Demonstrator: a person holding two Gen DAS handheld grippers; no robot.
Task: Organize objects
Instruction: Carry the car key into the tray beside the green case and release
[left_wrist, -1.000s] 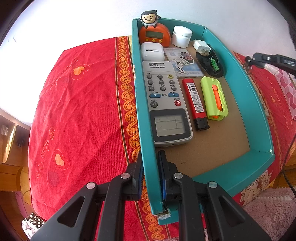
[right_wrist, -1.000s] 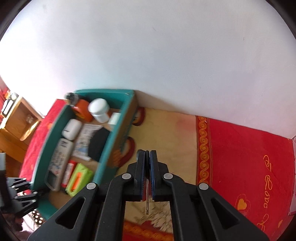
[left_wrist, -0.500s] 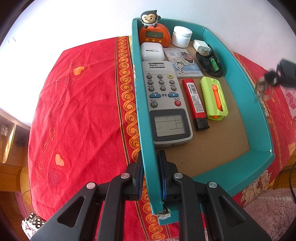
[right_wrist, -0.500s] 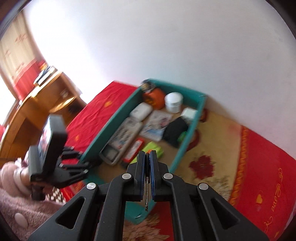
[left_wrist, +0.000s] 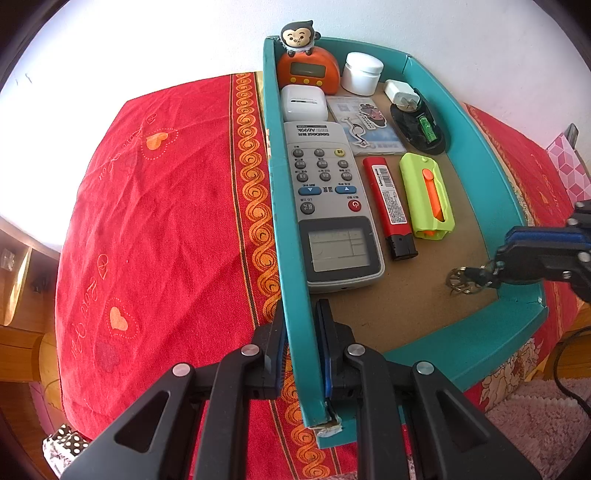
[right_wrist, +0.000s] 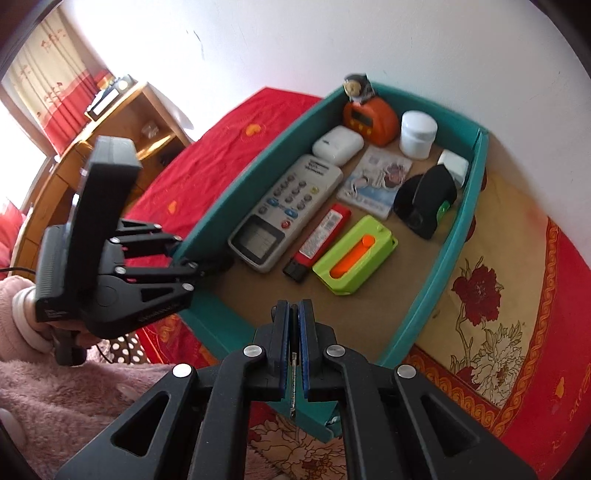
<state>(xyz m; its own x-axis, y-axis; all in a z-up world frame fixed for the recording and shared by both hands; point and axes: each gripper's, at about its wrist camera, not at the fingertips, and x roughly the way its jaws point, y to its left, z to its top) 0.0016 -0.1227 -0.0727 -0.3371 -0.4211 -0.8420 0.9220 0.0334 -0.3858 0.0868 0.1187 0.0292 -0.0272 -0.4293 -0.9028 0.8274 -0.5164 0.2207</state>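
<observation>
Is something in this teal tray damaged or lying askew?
Yes: the teal tray has a torn near corner below the left gripper, with frayed white cardboard showing. The items inside lie neatly in rows; nothing is spilled.

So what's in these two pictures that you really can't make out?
- Keys, left wrist view: the right gripper covers where it grips them; only ring and a stub show.
- Keys, right wrist view: just a thin metal sliver between the shut jaws.
- Remote: button labels too small.
- Black case: its contents, except a green bit, are hidden.
- Teal tray, right wrist view: near corner hidden behind the left gripper.
</observation>
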